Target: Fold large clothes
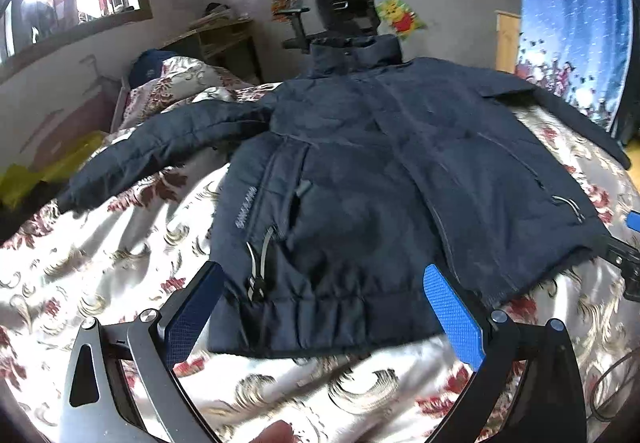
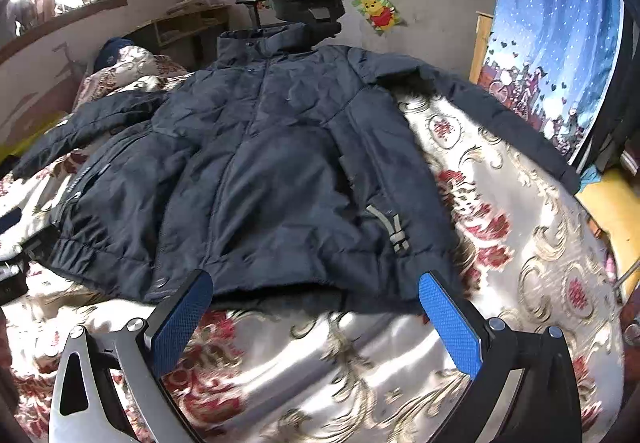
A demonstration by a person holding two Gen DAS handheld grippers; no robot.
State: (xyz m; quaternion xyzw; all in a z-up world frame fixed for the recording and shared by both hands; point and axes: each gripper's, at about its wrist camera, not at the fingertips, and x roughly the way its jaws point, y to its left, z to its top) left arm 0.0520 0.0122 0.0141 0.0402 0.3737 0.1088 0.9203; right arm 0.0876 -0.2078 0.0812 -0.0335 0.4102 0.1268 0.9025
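Both grippers wide open, nothing held. L gripper (image 1: pixel 324 307) hangs over jacket (image 1: pixel 380 171) hem, left half; R gripper (image 2: pixel 316 307) just short of hem, right half. Jacket flat on bed (image 2: pixel 500 243), collar far, long axis pointing away, sleeves spread.

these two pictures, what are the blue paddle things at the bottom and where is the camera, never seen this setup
Those paddles are the two fingers of a handheld gripper; a person carries one in each hand. Each picture comes from a fisheye camera on a gripper, looking along its fingers. The first shows the left gripper, the second the right gripper. Both are open and hold nothing. A dark jacket lies spread front-up on a flowered bedspread, sleeves out, hem nearest the cameras. It is not yet folded.
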